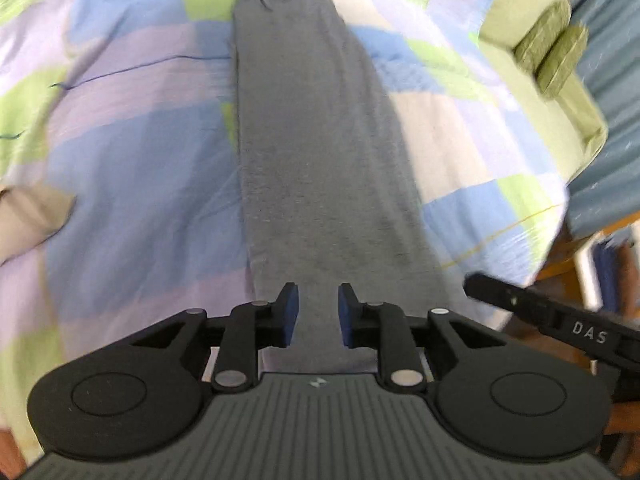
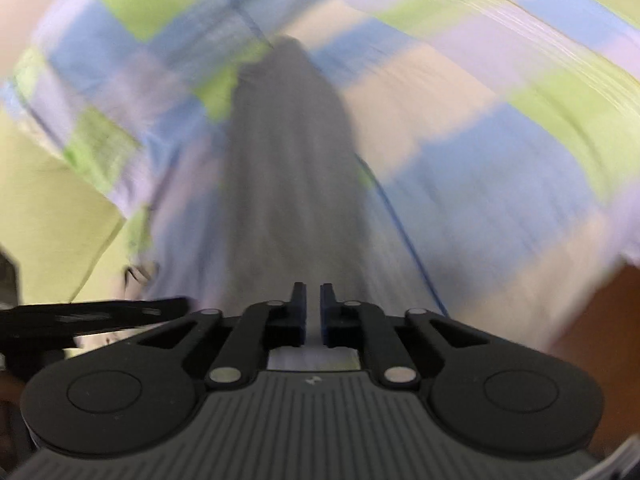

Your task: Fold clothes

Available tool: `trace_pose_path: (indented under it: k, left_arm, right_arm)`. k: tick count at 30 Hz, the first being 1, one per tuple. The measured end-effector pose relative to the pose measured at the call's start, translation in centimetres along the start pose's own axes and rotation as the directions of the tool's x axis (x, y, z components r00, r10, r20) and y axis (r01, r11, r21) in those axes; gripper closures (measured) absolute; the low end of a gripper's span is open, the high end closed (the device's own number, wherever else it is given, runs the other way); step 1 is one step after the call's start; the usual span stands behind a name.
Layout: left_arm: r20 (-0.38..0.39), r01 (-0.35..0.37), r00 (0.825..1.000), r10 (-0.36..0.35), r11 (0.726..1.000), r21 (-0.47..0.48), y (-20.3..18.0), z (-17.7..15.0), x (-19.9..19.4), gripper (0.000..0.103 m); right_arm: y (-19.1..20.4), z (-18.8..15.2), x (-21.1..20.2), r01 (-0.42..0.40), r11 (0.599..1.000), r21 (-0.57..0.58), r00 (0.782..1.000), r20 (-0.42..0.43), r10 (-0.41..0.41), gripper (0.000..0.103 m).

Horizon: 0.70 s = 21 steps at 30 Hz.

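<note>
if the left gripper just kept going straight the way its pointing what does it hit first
Most likely the grey garment lying in a long strip on the checked bedspread; the left gripper has nothing between its pads.

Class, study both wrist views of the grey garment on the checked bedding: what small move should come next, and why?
Probably lower the left tongs onto the near end of the grey garment and grip it. They stand apart with nothing pinched, and the garment lies as one long narrow strip on the checked bedding, so it likely needs folding end to end.

Left tongs (image 1: pixel 318 314) matte black with blue pads (image 1: pixel 291 312), round silver pivot pins, ribbed grey housing, right tongs (image 2: pixel 313 314) alike, white "DAS" lettering on its black side
</note>
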<state>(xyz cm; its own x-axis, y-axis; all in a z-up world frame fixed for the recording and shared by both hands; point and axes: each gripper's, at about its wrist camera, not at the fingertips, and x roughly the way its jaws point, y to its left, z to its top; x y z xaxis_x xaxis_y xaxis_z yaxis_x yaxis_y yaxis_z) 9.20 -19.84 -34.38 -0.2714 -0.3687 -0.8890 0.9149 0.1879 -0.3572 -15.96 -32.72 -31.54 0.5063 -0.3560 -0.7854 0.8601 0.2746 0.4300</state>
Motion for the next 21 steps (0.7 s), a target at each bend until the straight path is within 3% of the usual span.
trace_pose_path:
  k: [2,4,8,10,14,18,21]
  left_arm:
    - [-0.019,-0.012,1.0,0.012,1.0,0.009,1.0,-1.5,0.7,0.078]
    - [-0.004,-0.03,1.0,0.03,0.999,0.02,1.3,-3.3,0.4,0.076]
    - [-0.051,-0.146,0.988,0.148,0.988,0.05,0.4,-3.9,-1.2,0.065]
    - [-0.085,-0.207,0.974,0.211,0.977,0.045,-0.4,-3.1,-2.0,0.064]
    - [-0.095,-0.275,0.955,0.28,0.96,0.061,-1.9,-2.5,-2.9,0.059]
    - [-0.106,-0.305,0.944,0.313,0.949,0.086,-2.2,-2.4,-2.7,0.058]
    - [-0.105,-0.318,0.939,0.328,0.943,0.102,-1.3,-2.9,-2.7,0.05]
  right_arm:
    - [0.2,-0.1,1.6,0.006,0.999,-0.041,1.0,-0.001,-0.006,0.099]
    - [-0.5,-1.5,3.7,0.025,0.997,-0.068,0.997,-0.066,-0.03,0.099]
    - [-1.5,-4.2,2.0,0.03,0.991,-0.131,0.996,-0.075,-0.04,0.103]
    - [-1.5,-4.5,0.8,0.046,0.989,-0.14,0.994,-0.09,-0.059,0.097]
    - [-0.9,-4.1,-2.1,0.058,0.981,-0.184,0.995,-0.074,-0.072,0.095]
    - [0.9,-3.0,-3.2,0.043,0.956,-0.29,0.998,-0.036,-0.056,0.088]
    - [2.9,-3.2,-3.3,0.007,0.904,-0.428,1.0,-0.021,-0.018,0.085]
